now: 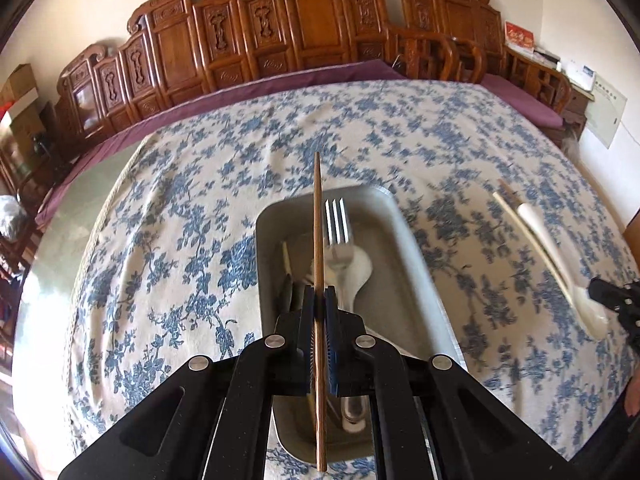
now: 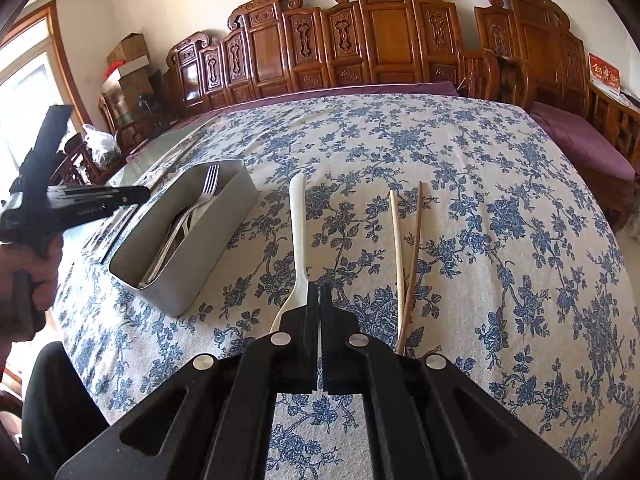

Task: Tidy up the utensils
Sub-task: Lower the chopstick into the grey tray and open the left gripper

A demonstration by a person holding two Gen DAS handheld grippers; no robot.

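While your left tongs (image 1: 319, 294) clamped a brown chopstick (image 1: 318, 216) above the grey bin (image 1: 416, 256), a fork (image 1: 338, 232) and a white spoon (image 1: 360, 268) lay inside it. Your right tongs (image 2: 320, 294) were closed on nothing, just over the floral-clothed surface (image 2: 500, 240), with a white spatula (image 2: 297, 236) touching their left side and two chopsticks (image 2: 404, 256) crossed at their right.

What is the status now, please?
Left gripper shut on brown wooden chopstick, above grey metal bin. Right gripper shut, empty. White spoon not yet binned.
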